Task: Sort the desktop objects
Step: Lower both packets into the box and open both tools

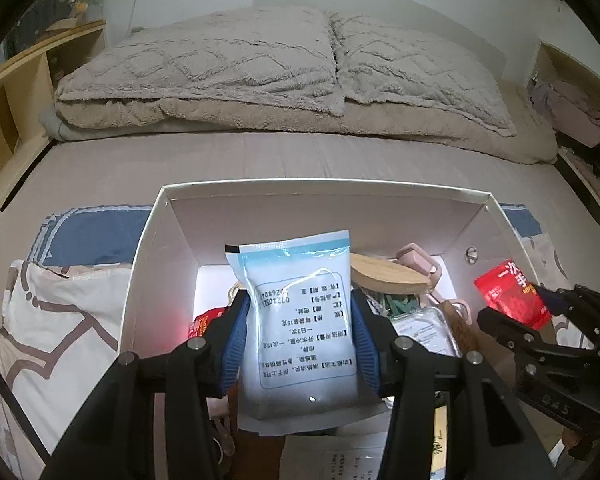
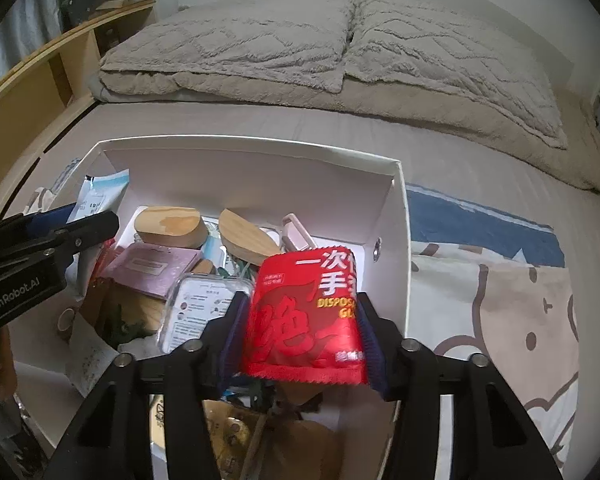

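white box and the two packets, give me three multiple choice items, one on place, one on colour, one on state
1. Where is the white box standing?
A. on a bed
B. on a kitchen counter
C. on a bare floor

2. What colour is the packet between the right gripper jaws?
A. green
B. red
C. black

3. What is the state of the pale blue sachet?
A. lying flat on the box bottom
B. held between the left gripper jaws over the box
C. torn open and spilling

Answers:
1 A, since bedding and two pillows lie around and behind the box.
2 B, as the right wrist view shows a red wrapper with white and yellow print.
3 B, as the blue pads sit against both its sides, with box contents below it.
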Demonstrator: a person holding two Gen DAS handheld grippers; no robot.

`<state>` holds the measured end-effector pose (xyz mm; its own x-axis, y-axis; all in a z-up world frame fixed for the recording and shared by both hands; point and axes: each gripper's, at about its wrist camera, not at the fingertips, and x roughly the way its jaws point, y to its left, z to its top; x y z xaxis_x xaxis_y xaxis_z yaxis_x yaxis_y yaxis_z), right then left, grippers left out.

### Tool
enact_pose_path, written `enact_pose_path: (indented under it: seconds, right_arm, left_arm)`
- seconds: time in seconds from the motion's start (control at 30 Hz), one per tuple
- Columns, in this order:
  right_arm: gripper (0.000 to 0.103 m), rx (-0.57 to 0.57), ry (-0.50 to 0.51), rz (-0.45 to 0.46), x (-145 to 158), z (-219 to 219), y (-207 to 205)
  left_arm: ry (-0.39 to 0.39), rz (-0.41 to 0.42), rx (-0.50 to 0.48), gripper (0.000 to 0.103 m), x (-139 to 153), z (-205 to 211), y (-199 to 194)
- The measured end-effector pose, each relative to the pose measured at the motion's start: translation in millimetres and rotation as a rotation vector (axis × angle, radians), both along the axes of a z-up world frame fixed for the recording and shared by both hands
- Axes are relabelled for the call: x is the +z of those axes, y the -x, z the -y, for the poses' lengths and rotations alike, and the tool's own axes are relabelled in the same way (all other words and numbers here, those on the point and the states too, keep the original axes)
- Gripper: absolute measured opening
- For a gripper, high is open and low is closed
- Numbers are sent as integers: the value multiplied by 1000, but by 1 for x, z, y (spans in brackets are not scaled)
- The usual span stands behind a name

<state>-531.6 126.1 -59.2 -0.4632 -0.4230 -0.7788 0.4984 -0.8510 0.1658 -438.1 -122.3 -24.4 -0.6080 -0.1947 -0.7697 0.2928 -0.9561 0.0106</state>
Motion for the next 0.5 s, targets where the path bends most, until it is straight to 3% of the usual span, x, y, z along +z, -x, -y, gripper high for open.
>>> enact_pose_path:
  seconds: [0.17, 0.33, 0.43, 0.5]
  right_arm:
    - [72, 4, 8, -23, 3, -2, -5]
    - [73, 13, 19, -32, 6, -3, -10]
    - [73, 5, 34, -30, 6, -5, -12]
    - [73, 2, 44, -24, 7, -7, -13]
  left_arm:
    - [-9, 6, 18, 51, -2, 4, 0]
    - [5, 13, 15, 58, -3, 2, -2]
    - [10, 10, 21, 70, 0, 2, -4]
    - [18, 2, 24, 71, 1, 2, -5]
